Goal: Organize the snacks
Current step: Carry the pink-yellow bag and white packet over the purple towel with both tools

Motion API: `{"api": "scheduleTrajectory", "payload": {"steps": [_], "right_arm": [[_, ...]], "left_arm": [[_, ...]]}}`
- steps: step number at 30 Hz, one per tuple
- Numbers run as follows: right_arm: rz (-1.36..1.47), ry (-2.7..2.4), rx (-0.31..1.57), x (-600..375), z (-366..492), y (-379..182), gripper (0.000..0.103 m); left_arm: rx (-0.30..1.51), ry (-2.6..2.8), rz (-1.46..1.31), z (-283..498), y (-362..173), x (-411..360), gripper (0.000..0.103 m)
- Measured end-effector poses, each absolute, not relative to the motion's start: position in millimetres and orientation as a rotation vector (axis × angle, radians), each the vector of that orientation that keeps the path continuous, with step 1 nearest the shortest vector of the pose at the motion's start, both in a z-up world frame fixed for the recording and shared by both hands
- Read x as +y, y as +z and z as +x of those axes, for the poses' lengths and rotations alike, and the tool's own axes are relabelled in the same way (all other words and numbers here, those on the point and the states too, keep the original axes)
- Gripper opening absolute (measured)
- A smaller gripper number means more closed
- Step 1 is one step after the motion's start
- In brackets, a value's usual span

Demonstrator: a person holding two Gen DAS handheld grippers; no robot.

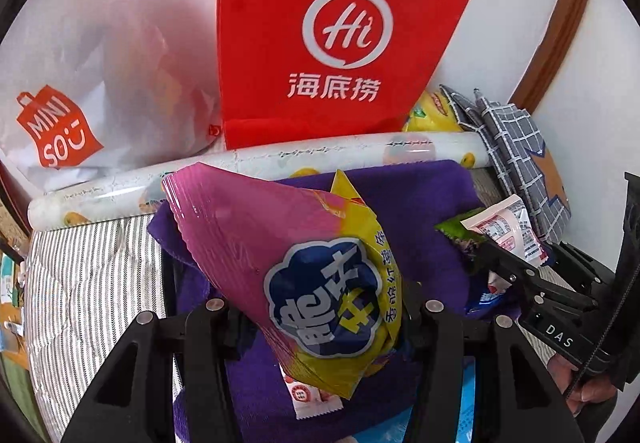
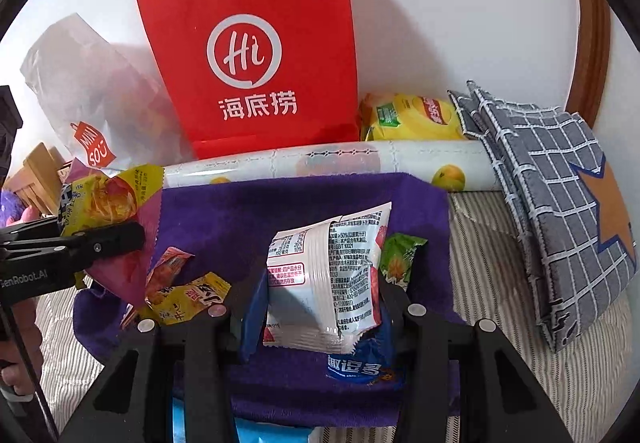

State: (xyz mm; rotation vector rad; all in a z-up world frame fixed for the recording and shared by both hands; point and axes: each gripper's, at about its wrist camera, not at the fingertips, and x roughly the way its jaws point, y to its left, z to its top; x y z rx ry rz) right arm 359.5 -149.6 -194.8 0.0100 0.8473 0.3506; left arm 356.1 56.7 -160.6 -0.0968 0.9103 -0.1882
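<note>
- Left wrist view: my left tool [image 1: 320, 317] is gripping a pink-and-yellow snack bag [image 1: 280, 263], holding it lifted above the purple cloth [image 1: 432, 211].
- Right wrist view: my right tool [image 2: 316, 313] is gripping a white snack packet [image 2: 324, 283] with red and black print, raised over the same purple cloth [image 2: 280, 211].
- A green wrapper [image 2: 400, 257] is sitting just beside the white packet's right edge; I cannot tell whether the tool is pinching it too.
- A blue snack pack [image 2: 360, 367] is lying on the cloth directly beneath the white packet.
- Small orange and yellow packets [image 2: 184, 291] are lying on the cloth's left part, near the left tool.
- The cloth is lying on a striped bed cover [image 2: 492, 283].
- Behind the cloth, a printed roll [image 2: 340, 159] is lying crosswise; beyond it a red paper bag [image 2: 256, 63] is standing against the wall, with a white Miniso bag [image 2: 96, 99] to its left and a yellow chip bag [image 2: 412, 117] to its right.
- A grey checked cushion [image 2: 560, 195] is leaning at far right.
</note>
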Motion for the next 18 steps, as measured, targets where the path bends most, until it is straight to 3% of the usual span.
{"api": "scheduleTrajectory", "payload": {"steps": [18], "right_arm": [[-0.018,0.42,0.872,-140,359,-200,0.044]], "left_arm": [[0.983,-0.189,-0.118,367,-183,61,0.053]]}}
